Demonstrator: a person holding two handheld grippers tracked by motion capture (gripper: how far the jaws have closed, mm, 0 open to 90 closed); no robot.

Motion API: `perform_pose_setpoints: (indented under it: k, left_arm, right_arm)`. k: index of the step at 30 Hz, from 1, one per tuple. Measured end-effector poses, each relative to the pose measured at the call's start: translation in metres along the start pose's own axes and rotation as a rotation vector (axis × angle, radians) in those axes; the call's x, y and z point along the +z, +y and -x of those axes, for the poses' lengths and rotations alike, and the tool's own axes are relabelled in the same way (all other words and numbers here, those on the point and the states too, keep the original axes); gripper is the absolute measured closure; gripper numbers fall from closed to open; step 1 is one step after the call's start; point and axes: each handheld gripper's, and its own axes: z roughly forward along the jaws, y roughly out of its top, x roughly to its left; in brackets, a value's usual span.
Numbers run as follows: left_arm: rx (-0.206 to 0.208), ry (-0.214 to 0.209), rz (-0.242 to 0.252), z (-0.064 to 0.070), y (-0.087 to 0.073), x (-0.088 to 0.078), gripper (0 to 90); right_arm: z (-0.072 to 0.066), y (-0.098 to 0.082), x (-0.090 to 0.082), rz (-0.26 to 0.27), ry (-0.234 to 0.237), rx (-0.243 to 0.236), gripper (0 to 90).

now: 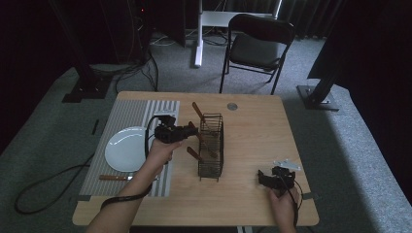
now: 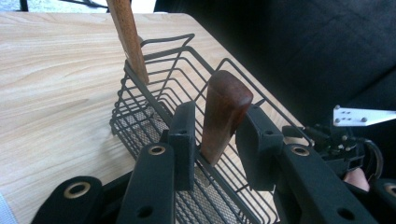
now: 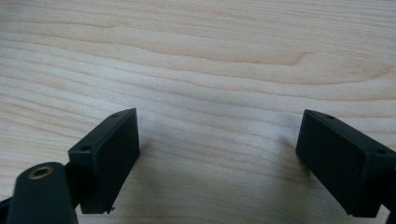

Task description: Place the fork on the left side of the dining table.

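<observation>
Left claw pinching the dark reddish-brown wooden handle of a utensil standing tilted in the black wire-mesh basket, its pads pressed against either side of the handle. The basket sits mid-way across the pale wood-grain counter; a lighter wooden handle leans at its far end. Right claw, spread wide, rests over bare counter, well apart from the basket.

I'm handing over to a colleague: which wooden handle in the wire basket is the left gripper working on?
Find the black wire basket mid-table, right of the white plate. Several wooden handles stick out of it. The one in question is darker, reddish-brown with a rounded end, between the left gripper's pads; the paler handle stands farther along.
</observation>
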Motion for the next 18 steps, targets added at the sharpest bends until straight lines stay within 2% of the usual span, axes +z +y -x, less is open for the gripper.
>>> perform_pose_setpoints:
  k: [4,5,13,15,18]
  left_arm:
    - [0.014,0.0,-0.003,0.001,-0.001,-0.001,74.2]
    - [0.007,-0.007,0.001,0.002,-0.002,-0.003,79.7]
    - [0.031,-0.004,0.009,0.004,-0.003,-0.005,80.3]
    - [0.035,0.012,0.037,0.007,-0.002,-0.01,80.3]
    - [0.027,0.004,0.048,0.008,0.0,-0.014,80.4]
  right_arm:
    - [0.0,0.0,0.0,0.0,0.0,0.0,13.0]
    - [0.0,0.0,0.0,0.0,0.0,0.0,13.0]
    - [0.0,0.0,0.0,0.0,0.0,0.0,13.0]
    - [0.0,0.0,0.0,0.0,0.0,0.0,13.0]
    - [0.0,0.0,0.0,0.0,0.0,0.0,13.1]
